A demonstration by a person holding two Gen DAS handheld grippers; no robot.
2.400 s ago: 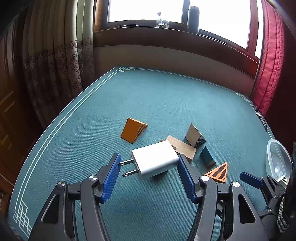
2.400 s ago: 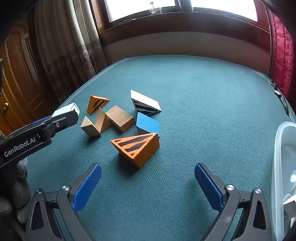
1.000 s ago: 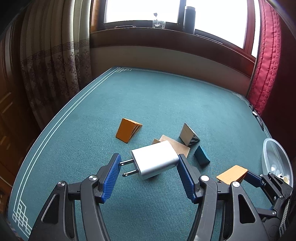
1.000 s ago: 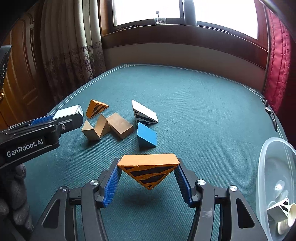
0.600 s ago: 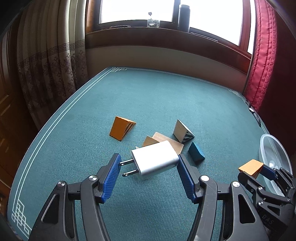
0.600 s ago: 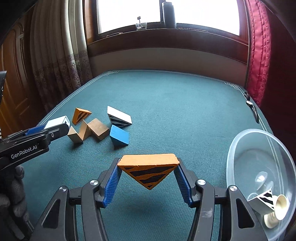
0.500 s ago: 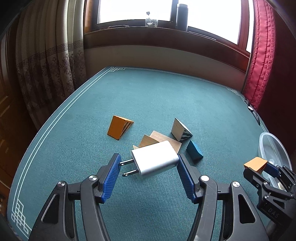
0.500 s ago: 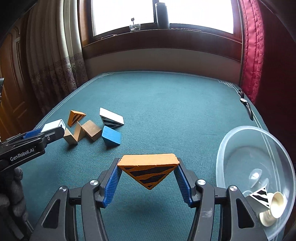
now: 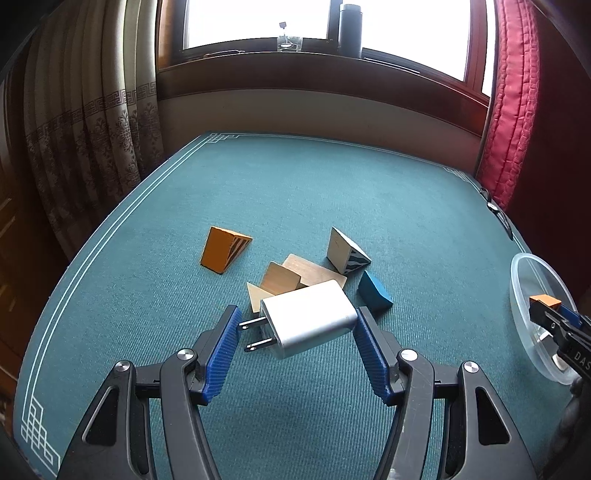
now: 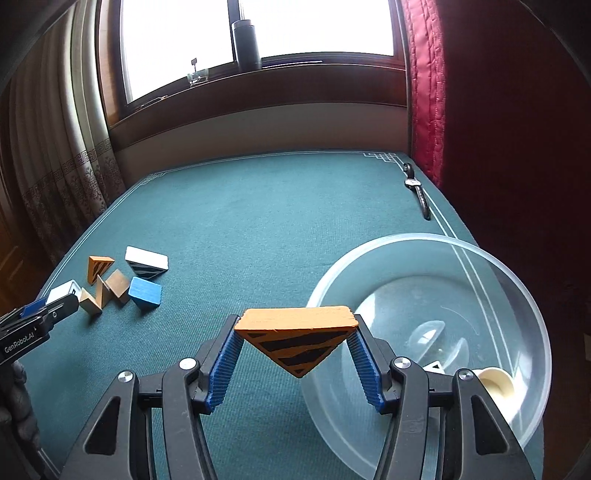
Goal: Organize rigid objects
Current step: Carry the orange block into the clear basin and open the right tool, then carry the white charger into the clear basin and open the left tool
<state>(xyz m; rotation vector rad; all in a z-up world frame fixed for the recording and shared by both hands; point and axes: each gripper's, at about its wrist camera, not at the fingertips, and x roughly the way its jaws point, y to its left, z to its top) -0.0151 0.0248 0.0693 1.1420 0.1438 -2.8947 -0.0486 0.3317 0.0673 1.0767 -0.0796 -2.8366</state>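
Both wrist views face the window [image 9: 314, 22], sharing the blocks [image 10: 144, 291].

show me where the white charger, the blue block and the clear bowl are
white charger [image 9: 310, 317], left wrist view, on its broad top face.
blue block [image 10: 145, 290], right wrist view, on its blue top face.
clear bowl [image 10: 491, 258], right wrist view, on the far rim.

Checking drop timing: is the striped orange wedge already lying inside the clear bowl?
No, the striped orange wedge is clamped between the right gripper fingers, beside the clear bowl.
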